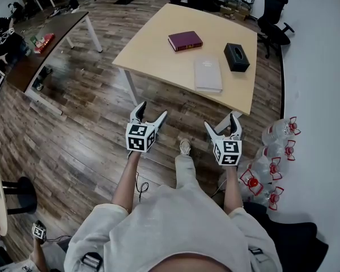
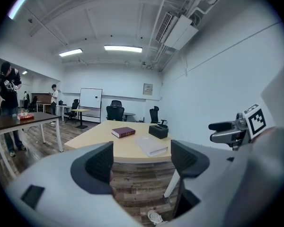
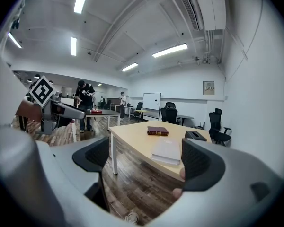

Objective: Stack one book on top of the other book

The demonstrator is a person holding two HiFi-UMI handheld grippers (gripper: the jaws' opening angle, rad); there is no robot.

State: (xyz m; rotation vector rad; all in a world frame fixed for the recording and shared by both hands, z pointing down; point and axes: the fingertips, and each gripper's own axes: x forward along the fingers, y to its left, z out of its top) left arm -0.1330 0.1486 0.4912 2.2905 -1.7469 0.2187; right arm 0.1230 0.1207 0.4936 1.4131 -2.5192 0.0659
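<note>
Ahead of the wide-open, empty left tongs [image 1: 152,110] and right tongs [image 1: 221,122], a pale grey book [image 1: 207,74] lies nearer than a maroon hardcover book [image 1: 185,40] on the tan table [image 1: 153,50].

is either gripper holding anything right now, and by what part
Nothing is held. The left gripper and right gripper both stand open and empty, short of the light wooden table where the maroon hardcover book and pale grey book lie.
</note>
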